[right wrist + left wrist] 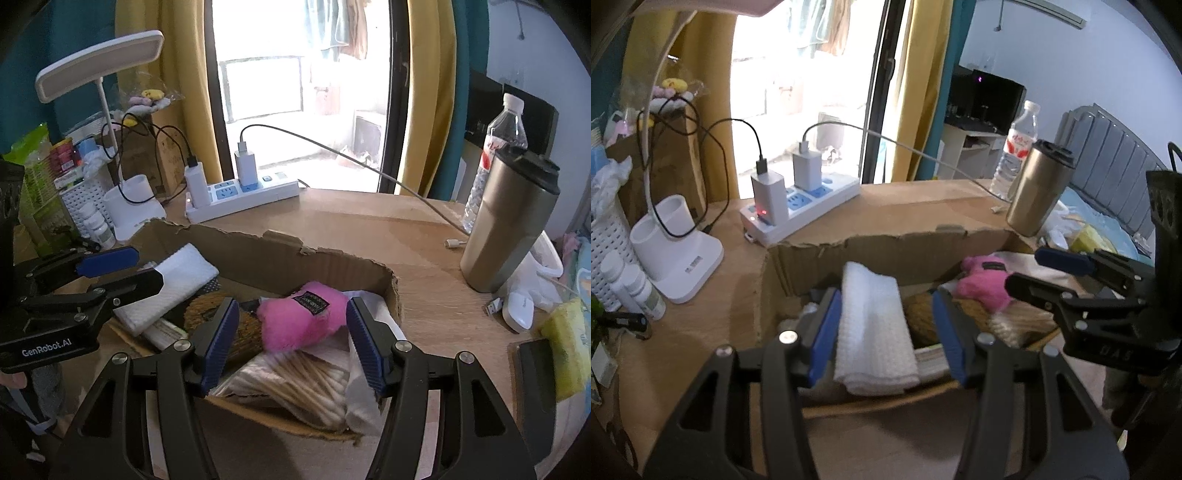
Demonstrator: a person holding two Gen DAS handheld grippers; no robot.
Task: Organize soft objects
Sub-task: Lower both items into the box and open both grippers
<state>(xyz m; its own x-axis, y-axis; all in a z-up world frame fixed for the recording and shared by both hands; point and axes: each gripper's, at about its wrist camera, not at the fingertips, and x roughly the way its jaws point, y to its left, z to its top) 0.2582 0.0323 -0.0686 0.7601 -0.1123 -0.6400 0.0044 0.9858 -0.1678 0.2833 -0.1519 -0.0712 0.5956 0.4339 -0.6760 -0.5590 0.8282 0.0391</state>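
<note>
Left wrist view: left gripper [888, 332] over cardboard box [886, 251], jaws spread, nothing pinched; folded white towel [875, 328] lying in box between the blue pads, close to the left pad, clear gap to the right pad; brown knitted piece [921, 317] beside towel, pink plush [982, 286] further right in box; right gripper [1028, 271] entering from right, hovering near plush. Right wrist view: right gripper [291, 338] above near edge of box [258, 254], jaws spread, empty; pink plush [301, 314] with black label lying in box between the pads, touching neither as far as visible; bag of cotton swabs [299, 384] just in front of plush, white cloth under it; white towel [173, 284] at left end of box, left gripper [125, 271] hanging over it, fingers apart. Box on wooden desk [369, 218]; power strip [243, 197] with chargers behind box, steel tumbler [509, 229] and water bottle [498, 147] to right, white desk lamp [99, 66] to left
</note>
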